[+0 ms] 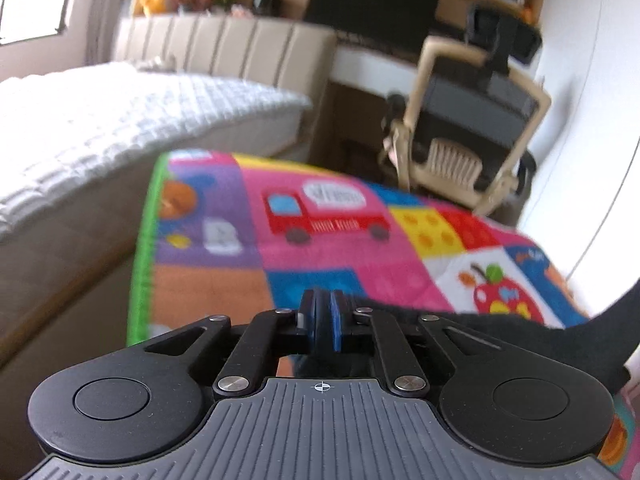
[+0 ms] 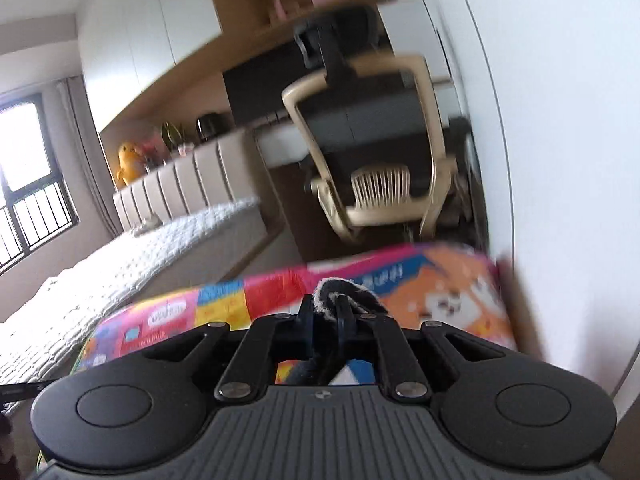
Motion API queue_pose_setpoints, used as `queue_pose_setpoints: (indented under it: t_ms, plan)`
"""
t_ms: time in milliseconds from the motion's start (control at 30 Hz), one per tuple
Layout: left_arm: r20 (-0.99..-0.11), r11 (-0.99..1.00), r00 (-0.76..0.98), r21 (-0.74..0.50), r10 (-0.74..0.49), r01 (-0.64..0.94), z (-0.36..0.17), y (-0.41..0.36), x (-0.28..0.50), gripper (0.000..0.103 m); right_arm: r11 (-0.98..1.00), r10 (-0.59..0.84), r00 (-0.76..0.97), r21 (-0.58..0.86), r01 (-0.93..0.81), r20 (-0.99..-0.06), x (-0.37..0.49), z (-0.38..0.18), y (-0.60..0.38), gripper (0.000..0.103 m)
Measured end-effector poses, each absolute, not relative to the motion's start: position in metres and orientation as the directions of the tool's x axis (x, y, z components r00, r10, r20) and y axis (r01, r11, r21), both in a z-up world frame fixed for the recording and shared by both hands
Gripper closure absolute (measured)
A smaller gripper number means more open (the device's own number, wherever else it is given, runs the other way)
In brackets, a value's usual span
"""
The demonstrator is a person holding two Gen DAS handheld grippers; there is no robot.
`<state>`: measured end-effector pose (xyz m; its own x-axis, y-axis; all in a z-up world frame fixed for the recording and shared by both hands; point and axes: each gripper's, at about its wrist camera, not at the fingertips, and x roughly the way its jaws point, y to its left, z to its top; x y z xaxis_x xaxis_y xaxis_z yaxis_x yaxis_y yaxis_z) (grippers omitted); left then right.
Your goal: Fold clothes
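Both views are lit by soft daylight. The window (image 1: 34,0) at ten o'clock in the left wrist view is blown out to white glare; the white wall (image 2: 560,140) at three o'clock is washed out. Motion blur is seen across the chair (image 2: 372,152) and play mat (image 2: 440,280). Straight lines are bent by fisheye distortion toward the edges.

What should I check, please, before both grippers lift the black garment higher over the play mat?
1. Right gripper shut on the black garment: ok.
2. Left gripper shut: ok.
3. Left gripper holding cloth: cannot tell; black fabric lies beside it.
4. Play mat bare ahead: ok.
5. Office chair clear of the mat: ok.
6. Garment hanging flat: cannot tell.
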<state>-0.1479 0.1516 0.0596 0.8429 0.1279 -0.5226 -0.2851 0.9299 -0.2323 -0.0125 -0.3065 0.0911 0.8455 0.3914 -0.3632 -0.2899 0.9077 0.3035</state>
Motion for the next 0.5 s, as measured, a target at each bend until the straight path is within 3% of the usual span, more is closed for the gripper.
queue_pose_setpoints:
  t_ms: [167,200,233,267,333,400,433,500]
  plan:
    - [-0.533,0.915,0.835,-0.255,0.137,-0.313,0.053,0.160,-0.177,0.092,0.963,0.226,0.790,0.255,-0.092,-0.570,-0.009,0.027,-0.327,0.090]
    - [-0.540,0.913,0.832,-0.264,0.128,-0.312,0.050,0.161,-0.179,0.087,0.971,0.180,0.780,0.235,-0.044,-0.599,-0.010,0.014,-0.333,0.088]
    - [-0.547,0.911,0.828,-0.271,0.120,-0.312,0.048,0.162,-0.180,0.078,0.974,0.143,0.770,0.225,0.000,-0.621,-0.013,0.002,-0.340,0.087]
    - [-0.552,0.909,0.826,-0.277,0.114,-0.311,0.046,0.163,-0.179,0.072,0.966,0.147,0.772,0.259,0.023,-0.618,-0.016,-0.002,-0.347,0.083]
    - [-0.559,0.907,0.822,-0.286,0.105,-0.310,0.044,0.163,-0.174,0.051,0.953,0.156,0.784,0.301,0.041,-0.601,-0.020,-0.001,-0.354,0.073]
    - [-0.565,0.902,0.820,-0.302,0.093,-0.310,0.041,0.161,-0.166,0.040,0.943,0.164,0.791,0.328,0.049,-0.589,-0.022,-0.001,-0.356,0.059]
    - [-0.569,0.898,0.818,-0.312,0.085,-0.310,0.039,0.160,-0.163,0.031,0.941,0.167,0.793,0.336,0.049,-0.586,-0.022,-0.002,-0.356,0.056]
    - [-0.585,0.892,0.807,-0.323,0.075,-0.317,0.031,0.156,-0.152,0.025,0.931,0.187,0.787,0.362,0.049,-0.588,-0.021,-0.006,-0.355,0.051]
